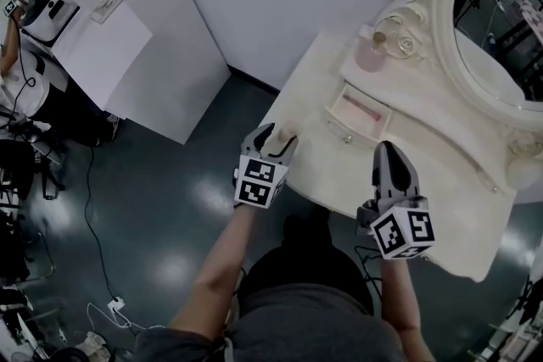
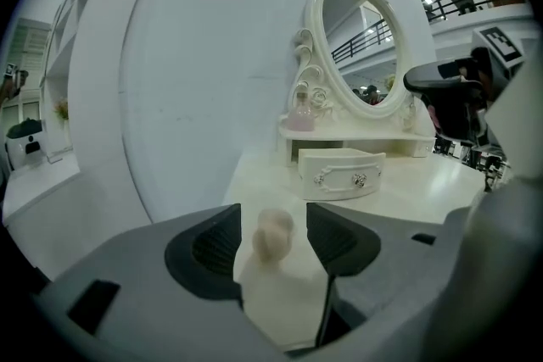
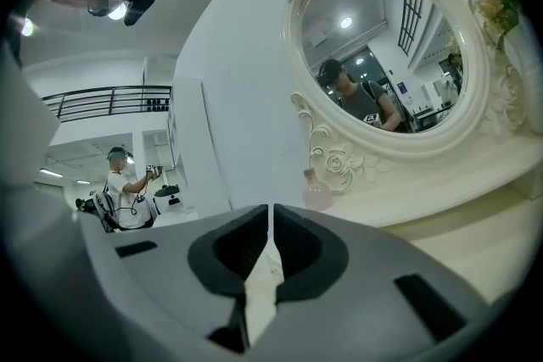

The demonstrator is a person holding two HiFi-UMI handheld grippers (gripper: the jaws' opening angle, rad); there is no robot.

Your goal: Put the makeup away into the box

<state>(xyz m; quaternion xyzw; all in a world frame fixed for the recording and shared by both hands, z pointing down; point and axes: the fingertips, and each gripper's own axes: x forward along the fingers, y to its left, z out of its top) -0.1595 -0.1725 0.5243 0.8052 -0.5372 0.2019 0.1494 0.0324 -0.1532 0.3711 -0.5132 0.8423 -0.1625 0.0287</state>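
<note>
- Two hand-held grippers in view. Left hand-held gripper (image 2: 273, 220) has its jaws wide apart w/ the makeup sponge (image 2: 273, 238) framed between them. There are gaps on both sides, so no grip yet.
- Right hand-held gripper (image 3: 269, 254) has its jaws nearly together w/ nothing btwn, held above the table (image 1: 441, 208).
- Sponge sits on the table near the front-left edge, well apart from the box (image 2: 341, 171). Its drawer (image 1: 361, 116) looks pulled open in the head view.
- Orientation: we read the sponge as upright, long axis approx vertical, rounded end up. Its base blends into the tabletop, so we can't confirm.
- Risk 1: the sponge is soft and round. If we close off-centre or too high it could squirt out or tip, and bc it's near the edge it could drop to the floor.
- Risk 2: if we over-squeeze, it may spring back on release and bounce out of the small drawer.
</note>
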